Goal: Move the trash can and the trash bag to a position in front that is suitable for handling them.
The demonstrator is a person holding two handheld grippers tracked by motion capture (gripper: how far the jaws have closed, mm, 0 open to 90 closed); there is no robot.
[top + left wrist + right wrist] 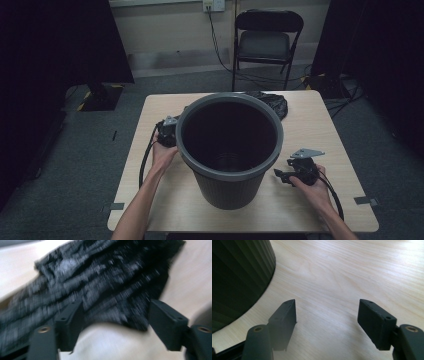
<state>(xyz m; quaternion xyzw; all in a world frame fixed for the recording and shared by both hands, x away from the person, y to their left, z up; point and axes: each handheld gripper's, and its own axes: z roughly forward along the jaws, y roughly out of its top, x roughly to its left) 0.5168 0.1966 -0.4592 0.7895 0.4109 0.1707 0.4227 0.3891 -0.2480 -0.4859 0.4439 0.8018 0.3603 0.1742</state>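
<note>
A tall dark grey ribbed bin stands upright in the middle of the light wooden table. Behind it, at the table's far edge, lies a crumpled black plastic bag. My left gripper is beside the bin's left rim, held in a hand. In the left gripper view its jaws stand open just short of the blurred bag. My right gripper rests low over the table to the right of the bin's base. Its jaws are open over bare wood, with the bin wall at the left.
A black folding chair stands on the floor beyond the table, with cables running from a wall socket. Dark curtains hang on both sides. Bare tabletop lies to the right of the bin.
</note>
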